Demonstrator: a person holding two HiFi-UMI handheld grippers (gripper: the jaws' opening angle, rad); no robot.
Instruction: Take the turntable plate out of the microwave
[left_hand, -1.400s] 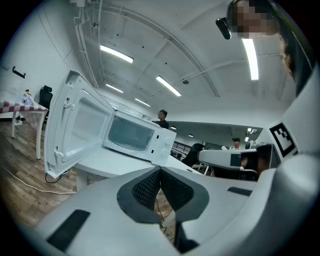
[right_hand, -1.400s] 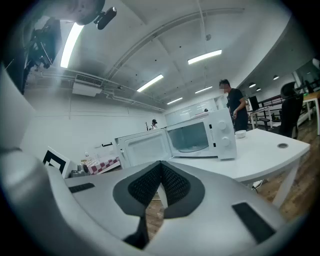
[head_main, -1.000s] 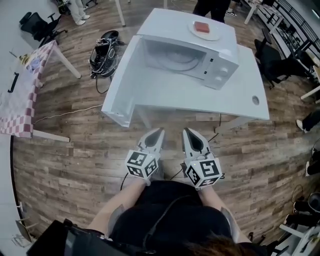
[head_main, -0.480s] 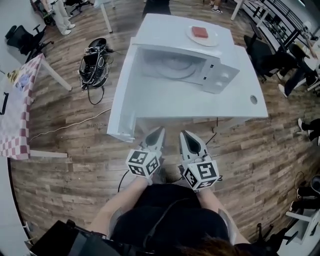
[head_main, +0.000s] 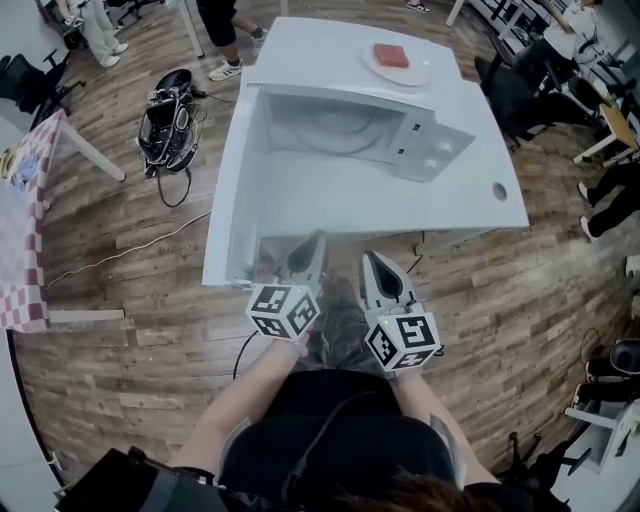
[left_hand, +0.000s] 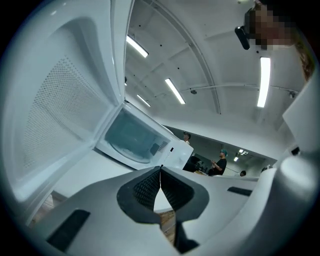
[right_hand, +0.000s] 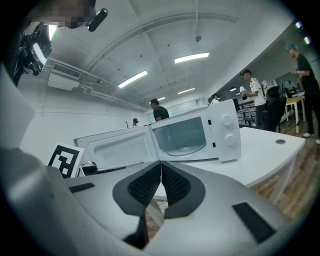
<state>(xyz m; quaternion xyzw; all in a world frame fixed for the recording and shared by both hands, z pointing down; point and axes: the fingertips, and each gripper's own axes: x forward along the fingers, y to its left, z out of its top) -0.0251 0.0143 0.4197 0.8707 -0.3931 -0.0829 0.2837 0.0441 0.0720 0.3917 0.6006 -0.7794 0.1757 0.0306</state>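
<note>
In the upper middle of the head view, the turntable plate (head_main: 335, 125) lies inside the microwave (head_main: 310, 60), its door swung wide for access, while the left gripper (head_main: 317, 240) and right gripper (head_main: 371, 260) hover below at the surface (head_main: 400, 200) edge, fingers pressed together, empty, apparently not yet within reach.

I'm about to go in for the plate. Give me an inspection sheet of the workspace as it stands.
Surface: white table, bare in front of the microwave.
Job's things: microwave door swung wide open; turntable plate lying inside the cavity.
Clutter: plate with a red block on top of the microwave.
Grippers: left claw and right claw both shut and empty, near the table's front edge.
Cables: loose cable on the floor; black tangled gear left of the table.
Surroundings: wood floor, checkered table, chairs, people standing beyond.
</note>
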